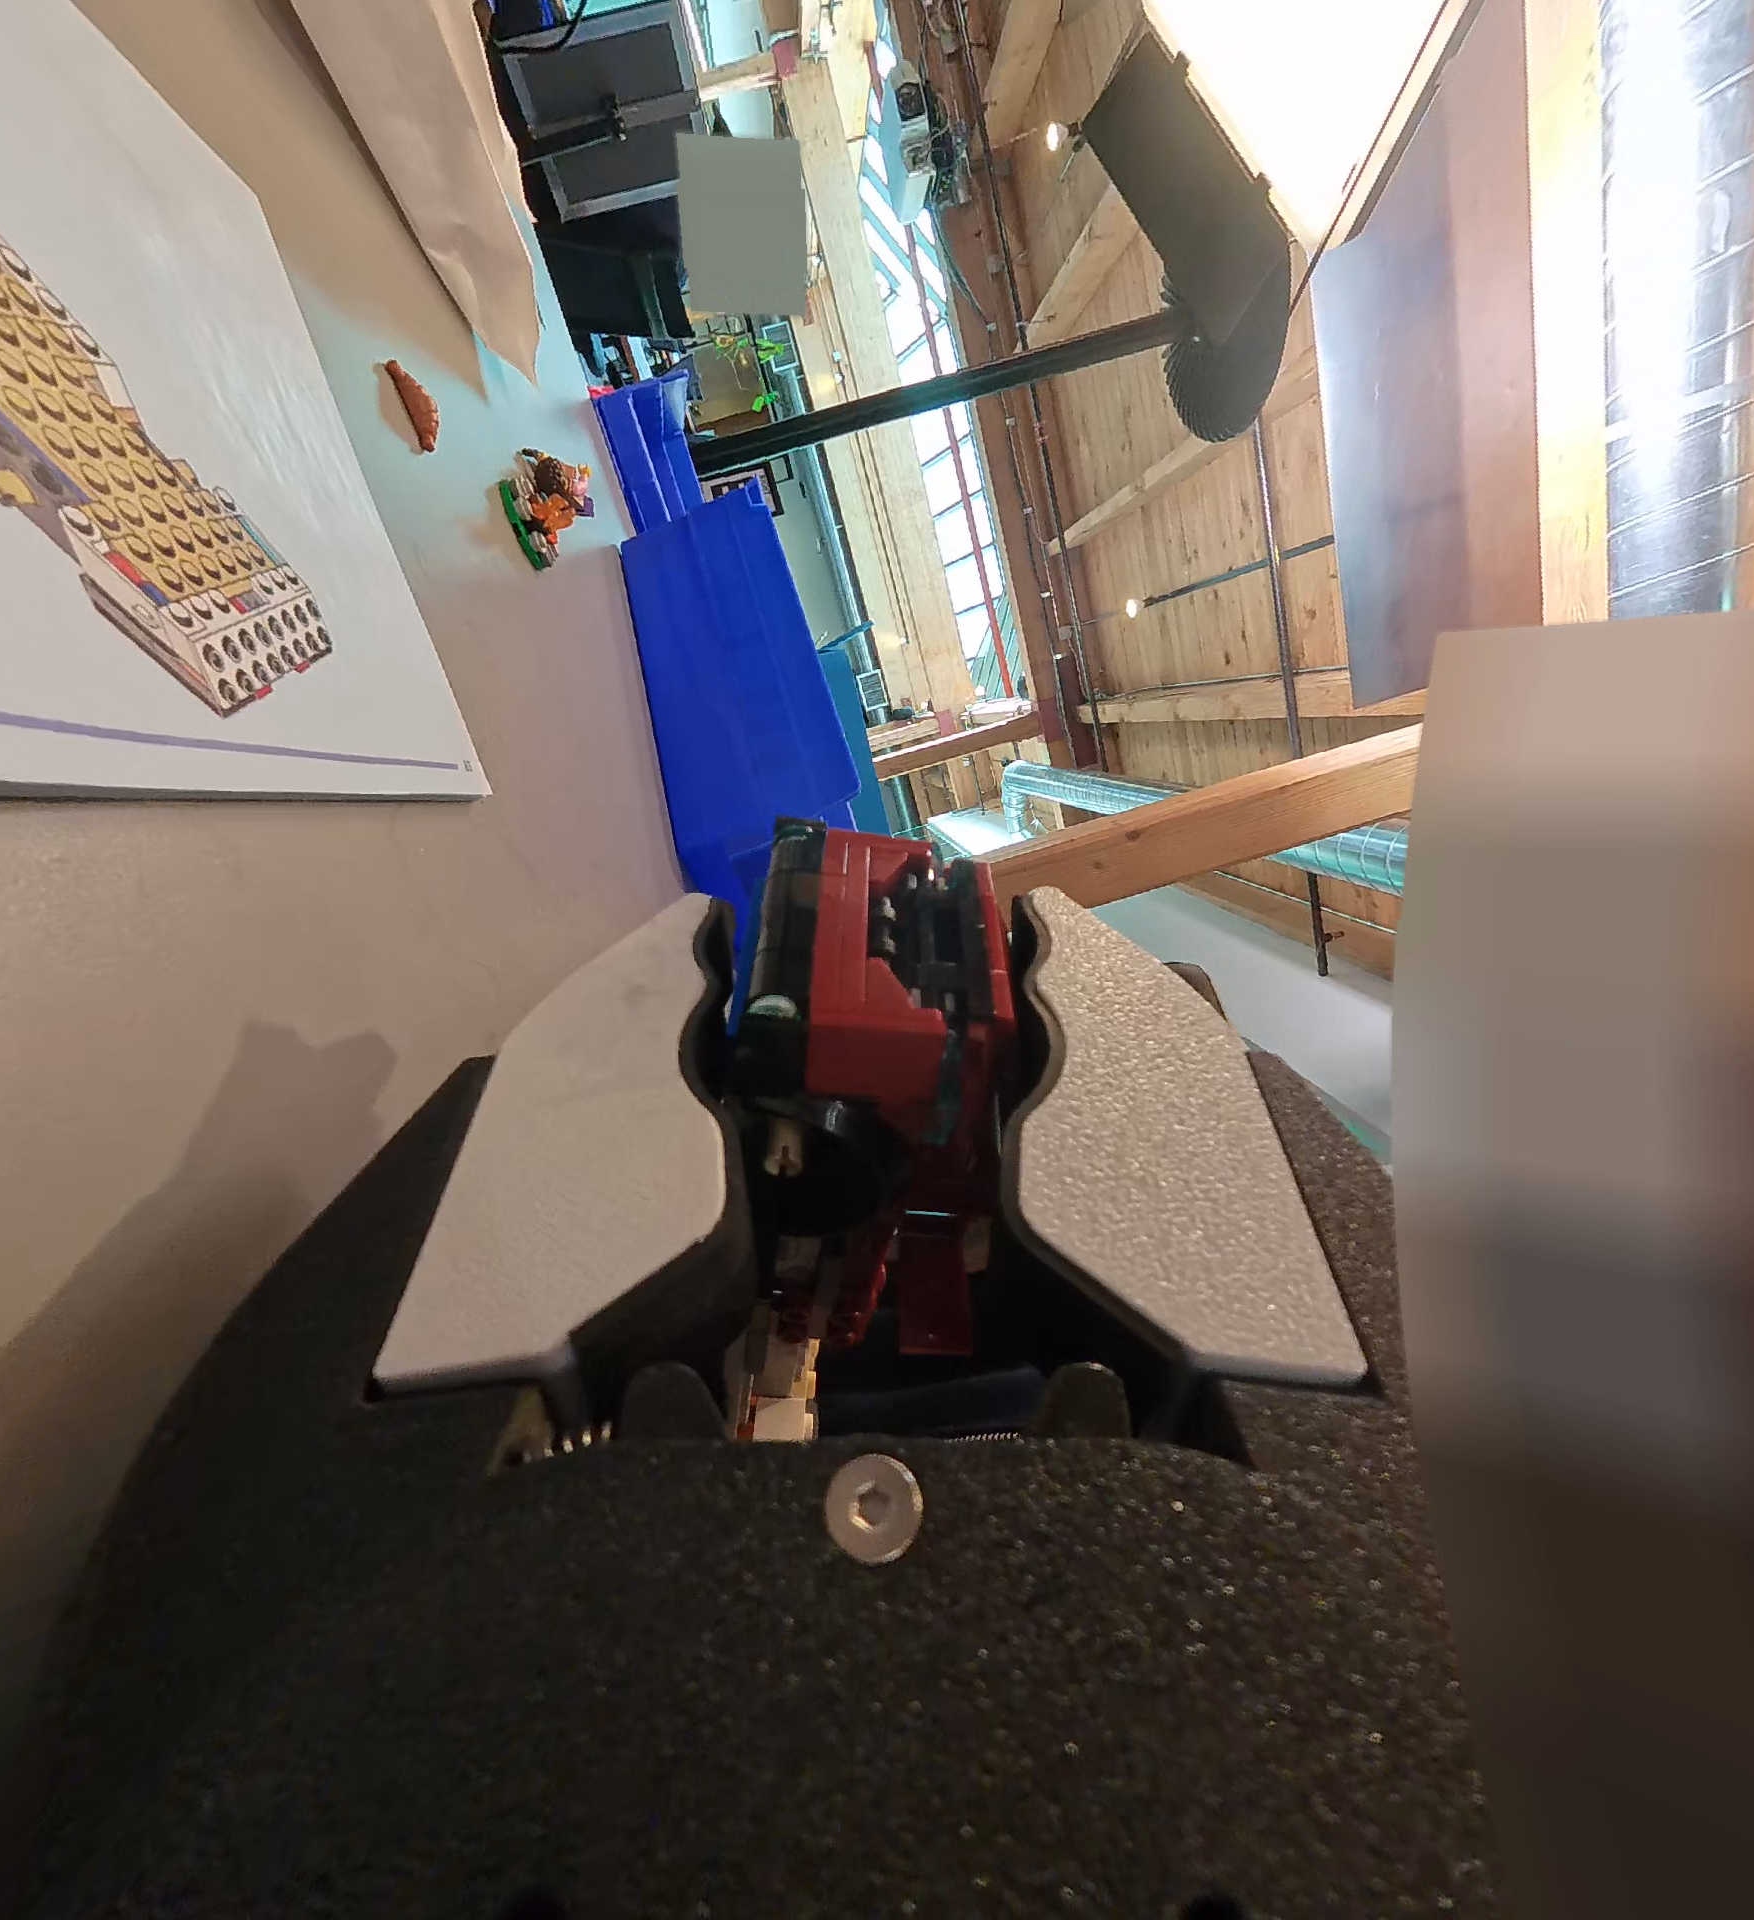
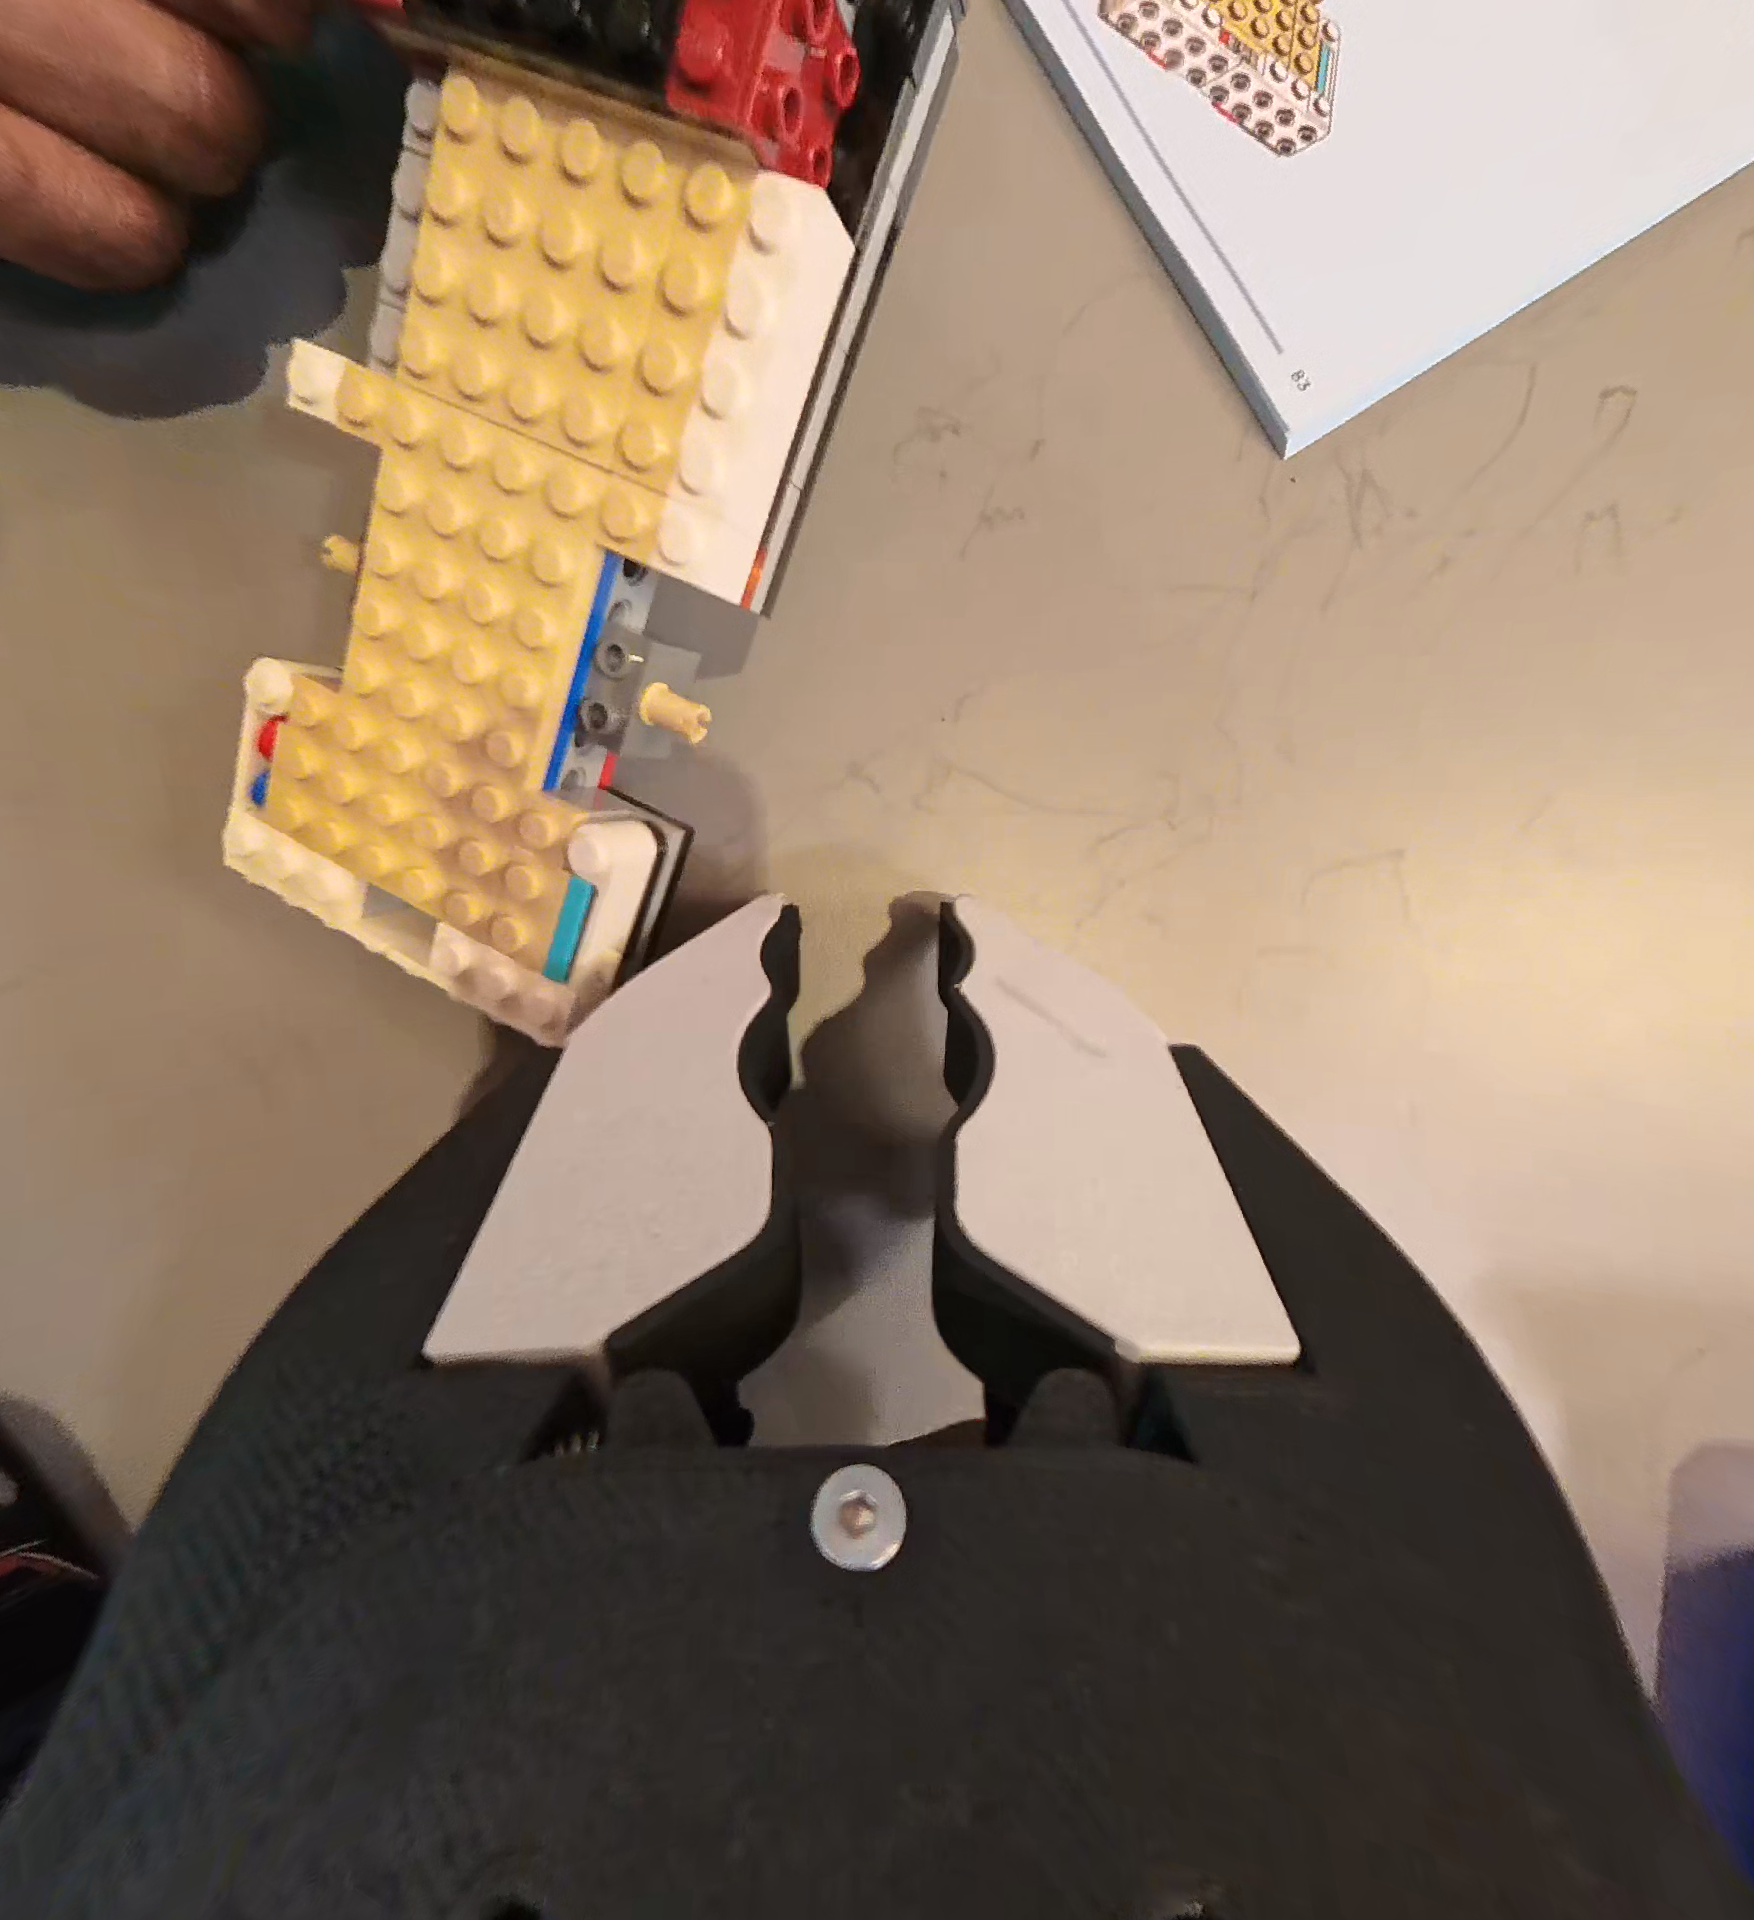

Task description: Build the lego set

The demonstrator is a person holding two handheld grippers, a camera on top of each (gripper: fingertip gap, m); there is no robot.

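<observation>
Brick model [image 2: 520, 540] clamped at its dark-red end

I see its tan studded deck, white-edged, stretching over the table [image 2: 1268, 779], red-and-black end pinched between my left gripper [image 1: 868, 997] pads.

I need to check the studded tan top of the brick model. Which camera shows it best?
The right wrist view: the brick model shows its whole tan studded top. The left wrist view shows only its dark red end, clamped in the left gripper, not the tan top.
</observation>
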